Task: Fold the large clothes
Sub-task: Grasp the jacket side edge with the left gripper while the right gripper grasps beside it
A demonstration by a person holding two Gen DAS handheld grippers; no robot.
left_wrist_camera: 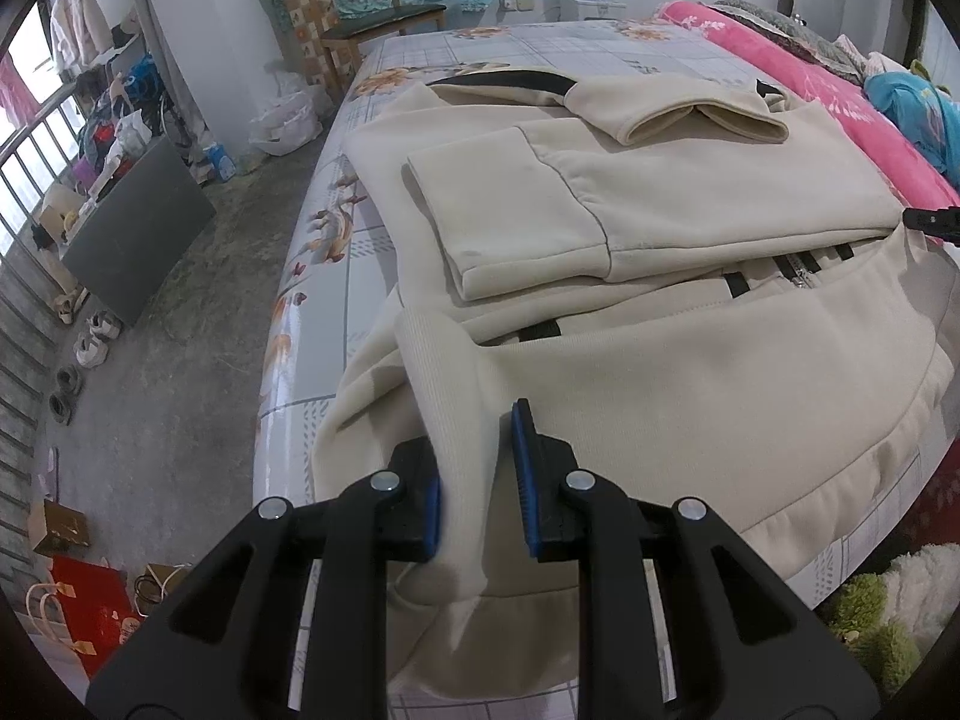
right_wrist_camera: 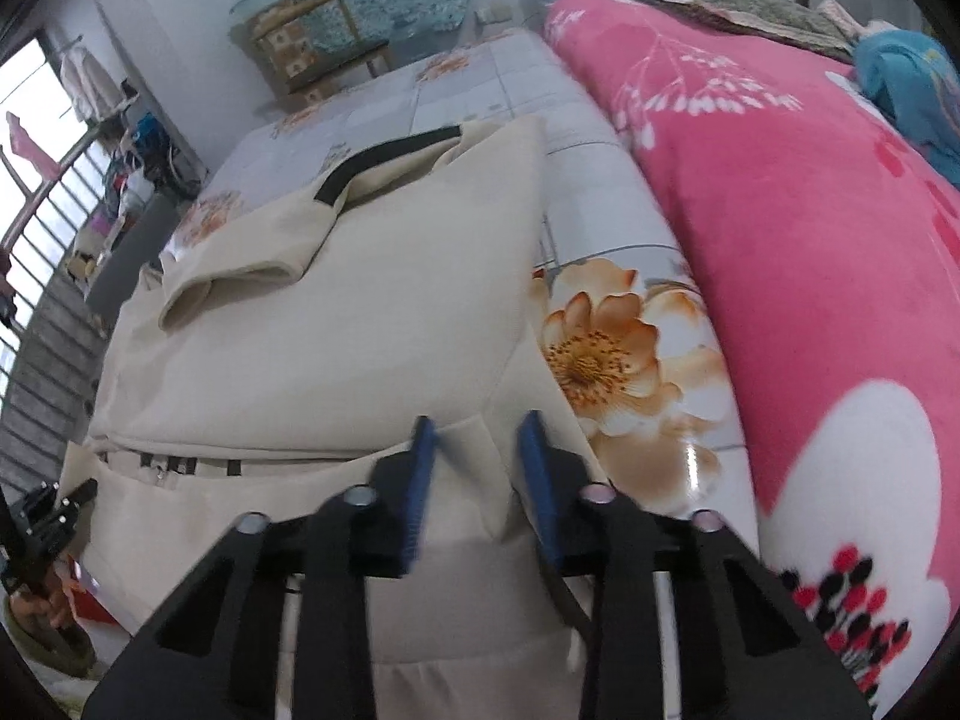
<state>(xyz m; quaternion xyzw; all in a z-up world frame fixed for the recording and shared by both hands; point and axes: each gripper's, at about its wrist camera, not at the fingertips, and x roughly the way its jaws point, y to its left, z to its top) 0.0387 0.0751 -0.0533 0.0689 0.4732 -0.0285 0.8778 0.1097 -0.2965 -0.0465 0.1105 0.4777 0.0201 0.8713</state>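
Observation:
A cream zip-up jacket [left_wrist_camera: 690, 210] with black trim lies on the bed, its sleeves folded across the body. It also shows in the right wrist view [right_wrist_camera: 336, 348]. My left gripper [left_wrist_camera: 477, 480] has its jaws apart around the ribbed hem at the jacket's near left corner. My right gripper [right_wrist_camera: 480, 468] has its jaws apart around the cloth at the near right corner, beside the orange flower print. The right gripper's tip shows at the right edge of the left wrist view [left_wrist_camera: 936, 222].
The bed sheet [left_wrist_camera: 540, 48] is grey-checked with orange flowers. A pink floral blanket [right_wrist_camera: 810, 240] lies along the jacket's right side. A wooden chair [left_wrist_camera: 372, 18] stands beyond the bed. The floor to the left holds shoes [left_wrist_camera: 90, 342], boxes and a grey board [left_wrist_camera: 138, 228].

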